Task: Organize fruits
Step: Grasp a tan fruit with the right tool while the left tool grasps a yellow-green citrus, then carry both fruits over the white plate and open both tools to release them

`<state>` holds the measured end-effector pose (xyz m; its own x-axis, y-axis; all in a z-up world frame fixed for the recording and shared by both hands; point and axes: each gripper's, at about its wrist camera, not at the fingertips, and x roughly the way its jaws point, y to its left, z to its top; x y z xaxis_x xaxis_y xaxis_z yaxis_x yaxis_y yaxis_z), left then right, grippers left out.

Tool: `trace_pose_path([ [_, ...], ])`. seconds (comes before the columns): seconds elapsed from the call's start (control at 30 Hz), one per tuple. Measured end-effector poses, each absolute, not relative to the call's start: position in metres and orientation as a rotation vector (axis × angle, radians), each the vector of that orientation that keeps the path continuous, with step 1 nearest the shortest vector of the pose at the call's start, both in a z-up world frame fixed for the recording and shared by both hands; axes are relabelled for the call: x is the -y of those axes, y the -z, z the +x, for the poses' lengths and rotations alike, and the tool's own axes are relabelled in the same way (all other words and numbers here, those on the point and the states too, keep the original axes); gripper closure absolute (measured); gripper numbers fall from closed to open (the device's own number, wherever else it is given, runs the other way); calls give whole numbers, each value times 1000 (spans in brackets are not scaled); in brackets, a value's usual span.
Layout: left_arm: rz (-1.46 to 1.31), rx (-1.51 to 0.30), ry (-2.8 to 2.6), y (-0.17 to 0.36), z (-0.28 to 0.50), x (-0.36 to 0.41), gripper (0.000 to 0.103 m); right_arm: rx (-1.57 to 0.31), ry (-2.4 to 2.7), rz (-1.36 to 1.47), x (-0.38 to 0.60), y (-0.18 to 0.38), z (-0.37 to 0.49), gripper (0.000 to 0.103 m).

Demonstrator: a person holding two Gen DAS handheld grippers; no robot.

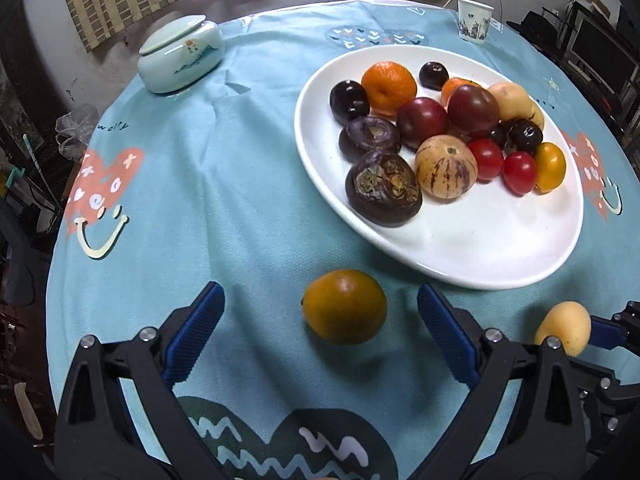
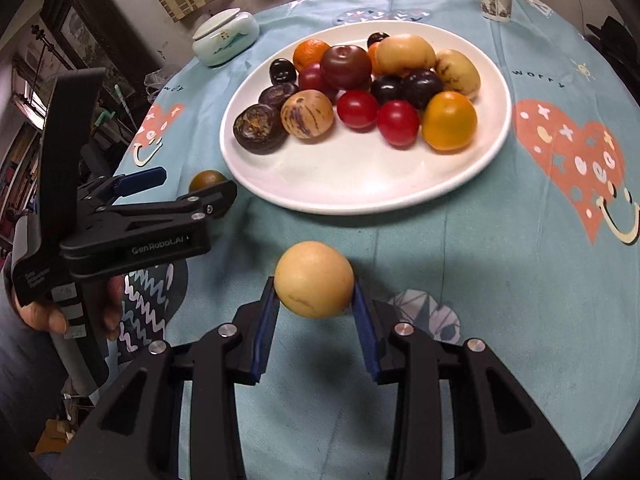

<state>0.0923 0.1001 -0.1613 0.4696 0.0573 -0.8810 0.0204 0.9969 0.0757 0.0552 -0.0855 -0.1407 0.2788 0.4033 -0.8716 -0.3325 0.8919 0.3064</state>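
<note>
The right gripper is pinching a pale yellow fruit above the desk. The left gripper, jaws spread, is straddling an orange fruit. Both should be travelling gently to the white plate's bare near side.

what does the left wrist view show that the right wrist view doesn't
Only the left wrist view: the left gripper from behind, jaws wide open on either side of the orange-green fruit, which lies on the tablecloth in full view.

Only the right wrist view: the person's hand holding that gripper, and the right gripper shut on the pale yellow fruit.

Both: the white plate of mixed fruit, the lidded ceramic jar and the paper cup.
</note>
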Motion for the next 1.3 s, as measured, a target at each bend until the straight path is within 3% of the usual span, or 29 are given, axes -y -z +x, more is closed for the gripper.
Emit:
trace_pose_path([
  [0.03, 80, -1087, -24, 163, 93, -101, 7, -1192, -490, 71, 86, 141, 55, 66],
  [0.07, 81, -1092, -24, 165, 95, -101, 18, -1192, -489, 74, 86, 142, 55, 66],
  [0.1, 74, -1108, -14, 167, 96, -103, 43, -1192, -489, 75, 86, 142, 54, 66],
  [0.17, 26, -1142, 16, 170, 98, -105, 59, -1189, -488, 77, 88, 141, 52, 66],
  [1.3, 166, -906, 33, 45, 21, -22, 58, -1009, -564, 84, 139, 76, 23, 66],
])
